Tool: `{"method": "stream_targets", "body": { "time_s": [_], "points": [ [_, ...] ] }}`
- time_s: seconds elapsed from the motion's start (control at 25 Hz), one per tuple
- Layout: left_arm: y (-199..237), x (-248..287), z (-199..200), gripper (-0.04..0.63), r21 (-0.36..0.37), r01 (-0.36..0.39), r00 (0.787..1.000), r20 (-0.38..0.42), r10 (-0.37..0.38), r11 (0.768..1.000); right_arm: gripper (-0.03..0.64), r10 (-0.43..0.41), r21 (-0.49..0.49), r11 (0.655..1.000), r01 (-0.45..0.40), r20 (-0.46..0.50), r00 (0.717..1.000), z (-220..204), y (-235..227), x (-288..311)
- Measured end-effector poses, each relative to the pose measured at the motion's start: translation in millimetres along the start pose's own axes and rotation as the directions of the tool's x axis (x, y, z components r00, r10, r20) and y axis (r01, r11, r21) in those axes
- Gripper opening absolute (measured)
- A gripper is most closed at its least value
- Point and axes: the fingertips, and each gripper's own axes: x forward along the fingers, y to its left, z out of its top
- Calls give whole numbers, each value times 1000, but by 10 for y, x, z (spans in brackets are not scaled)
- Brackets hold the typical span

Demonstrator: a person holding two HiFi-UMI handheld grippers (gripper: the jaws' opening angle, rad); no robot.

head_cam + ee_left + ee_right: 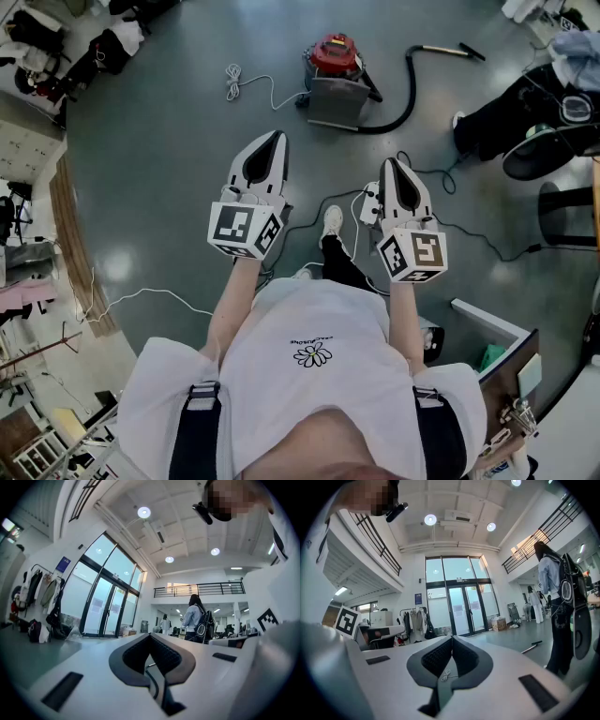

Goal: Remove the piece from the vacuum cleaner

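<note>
The vacuum cleaner (336, 77), a grey box with a red top, stands on the floor ahead of me. Its black hose (403, 103) curves right to a wand (448, 50) lying on the floor. My left gripper (273, 142) and right gripper (392, 167) are held side by side, well short of the vacuum and pointing toward it. Both are shut with nothing between the jaws. In the left gripper view the gripper (150, 637) has its pads closed together, and the gripper (452, 639) in the right gripper view does too. Both gripper views look level across the room and miss the vacuum body.
A white cord (234, 82) trails left of the vacuum, and black cables (473, 239) cross the floor at right. A person in dark clothes (520, 117) stands at far right, seen with a backpack (562, 590). A desk corner (497, 330) is near my right side. Glass doors (461, 606) lie beyond.
</note>
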Motion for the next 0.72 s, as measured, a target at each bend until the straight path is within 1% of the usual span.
{"method": "stream_targets", "body": {
  "time_s": [0.12,0.2,0.32,0.4,0.48,0.6,0.72],
  "points": [
    [86,563,97,5,-16,1,1000,23,-1,1000,11,-7,-26,1000,7,-2,1000,138,-329,354],
    [118,882,174,5,-17,4,999,40,-3,1000,11,-6,-13,1000,6,-2,1000,206,-526,561],
    [120,1326,237,5,3,6,999,46,-6,1000,11,37,5,999,-38,18,999,322,-787,817],
    [138,1619,278,5,0,14,998,55,-14,1000,11,72,10,997,-73,47,996,424,-960,1034],
    [197,1826,316,5,2,21,998,59,-21,1000,11,83,13,996,-84,65,994,483,-1060,1251],
    [355,1991,289,5,5,7,999,53,-8,1000,11,84,11,996,-85,66,994,473,-1088,1450],
    [543,2297,231,5,-23,1,999,50,0,1000,11,83,17,996,-84,43,996,438,-1189,1726]
  ]
}}
